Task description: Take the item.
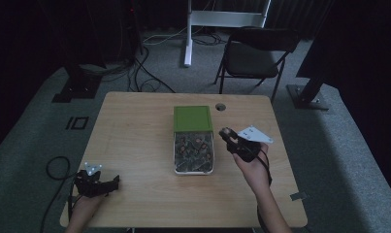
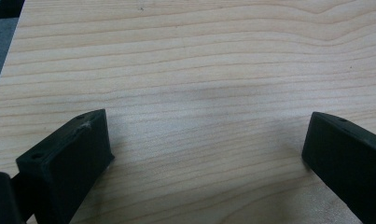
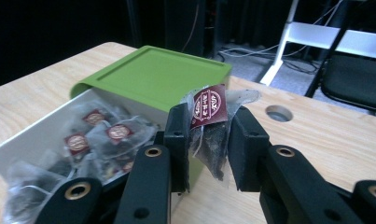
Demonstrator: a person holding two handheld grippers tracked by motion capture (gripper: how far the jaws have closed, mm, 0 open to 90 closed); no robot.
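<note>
Wooden table (image 1: 135, 145) — tool (image 3: 206, 140) pinching teabag (image 3: 209, 126).

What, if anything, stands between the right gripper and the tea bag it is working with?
Nothing visible does. The right gripper is already shut on the tea bag, both pads pressing it, beside the open white box of tea bags with its green lid slid back. The left gripper rests open on the table, away from the box.

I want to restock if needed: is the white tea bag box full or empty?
Fairly full. The white box, its green lid slid back, shows many tea bags piled inside; the right gripper holds one.
</note>
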